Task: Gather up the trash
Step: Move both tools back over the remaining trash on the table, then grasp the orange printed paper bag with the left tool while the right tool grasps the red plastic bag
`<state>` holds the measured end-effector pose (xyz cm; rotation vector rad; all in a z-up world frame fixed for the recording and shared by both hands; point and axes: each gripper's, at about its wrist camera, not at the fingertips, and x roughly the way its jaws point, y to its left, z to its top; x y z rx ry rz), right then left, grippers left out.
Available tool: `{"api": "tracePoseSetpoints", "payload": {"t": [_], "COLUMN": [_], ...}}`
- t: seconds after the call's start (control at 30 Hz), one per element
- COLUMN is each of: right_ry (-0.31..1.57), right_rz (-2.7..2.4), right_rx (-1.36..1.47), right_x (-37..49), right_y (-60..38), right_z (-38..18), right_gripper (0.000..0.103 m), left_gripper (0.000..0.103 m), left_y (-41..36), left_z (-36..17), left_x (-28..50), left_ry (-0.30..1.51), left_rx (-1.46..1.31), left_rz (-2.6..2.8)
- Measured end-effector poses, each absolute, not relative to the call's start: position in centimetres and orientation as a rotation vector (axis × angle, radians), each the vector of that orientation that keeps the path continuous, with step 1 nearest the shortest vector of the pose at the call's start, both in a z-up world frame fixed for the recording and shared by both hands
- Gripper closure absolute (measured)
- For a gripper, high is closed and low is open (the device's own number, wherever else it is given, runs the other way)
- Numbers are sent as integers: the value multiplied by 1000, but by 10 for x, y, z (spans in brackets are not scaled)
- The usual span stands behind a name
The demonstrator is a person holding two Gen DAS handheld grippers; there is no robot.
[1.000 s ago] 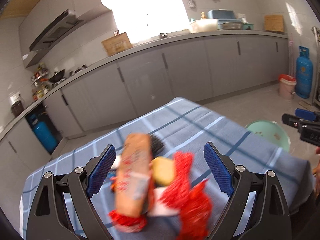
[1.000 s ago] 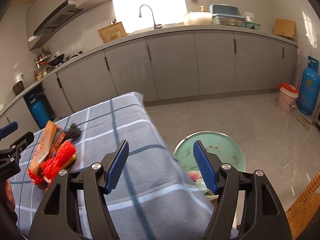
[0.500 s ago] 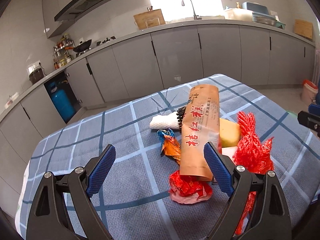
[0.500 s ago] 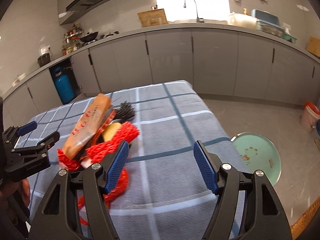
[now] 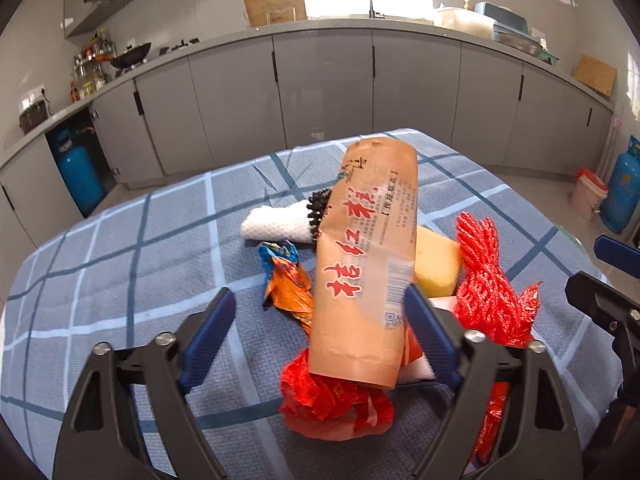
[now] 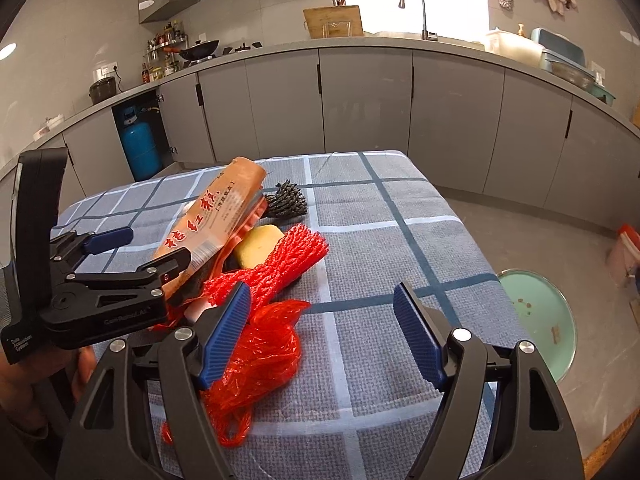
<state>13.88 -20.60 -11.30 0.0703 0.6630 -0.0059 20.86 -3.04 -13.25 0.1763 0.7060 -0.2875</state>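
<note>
Right wrist: green basin [image 6: 548, 312] on floor, scattered crumbs inside.

Ahead of the left gripper [image 5: 318, 330], jaws spread: a heap of trash on the table [image 5: 132, 248]. Long paper wrapper [image 5: 366, 260] on top, reaching forward between the fingers, near end over a crumpled plastic bag [image 5: 336, 402]. Left of the wrapper, a foil wrapper [image 5: 286, 280]; beyond that, a rolled cloth [image 5: 276, 222]. Right of the wrapper, a sponge [image 5: 436, 262], then mesh netting [image 5: 488, 284]. Right gripper [image 6: 324, 338], jaws apart, right of the heap; basin [image 6: 548, 316] on the floor off its right side.
</note>
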Motion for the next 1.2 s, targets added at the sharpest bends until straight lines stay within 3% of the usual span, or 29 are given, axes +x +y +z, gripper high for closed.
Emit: {"api": "tracePoseSetpoints", "payload": {"t": [0.03,0.2,0.27,0.4,0.63,0.67,0.73,0.77,0.8,1.1,1.17,1.2], "right_ry": [663,666,665,660,660,661,668,674,682,794,839,868], "right_rz": [-8,-8,-5,-1,8,9,7,6,7,114,139,153], "right_rx": [71,81,77,72,61,61,62,66,72,116,110,109], "right_x": [139,139,139,139,138,138,138,138,139,147,149,150], "right_y": [-207,-209,-207,-204,-198,-198,-198,-198,-198,-179,-175,-172], "right_z": [-113,-114,-113,-111,-110,-110,-113,-114,-116,-144,-153,-158], "right_gripper": [29,29,29,29,29,29,28,28,28,30,45,60], "left_gripper": [36,83,91,102,102,101,75,37,20,20,20,20], "left_y": [-31,-37,-36,-34,-31,-30,-26,-24,-22,-6,-5,-5], "left_z": [-134,-135,-131,-122,-119,-119,-117,-116,-114,-122,-123,-123], "left_x": [209,202,198,190,185,185,183,182,181,192,191,191], "left_ry": [717,727,714,679,651,652,630,613,598,648,650,654], "left_rx": [168,159,158,168,194,197,208,211,214,184,183,182], "left_rz": [-308,-376,-383,-392,-371,-368,-333,-318,-306,-266,-267,-278]}}
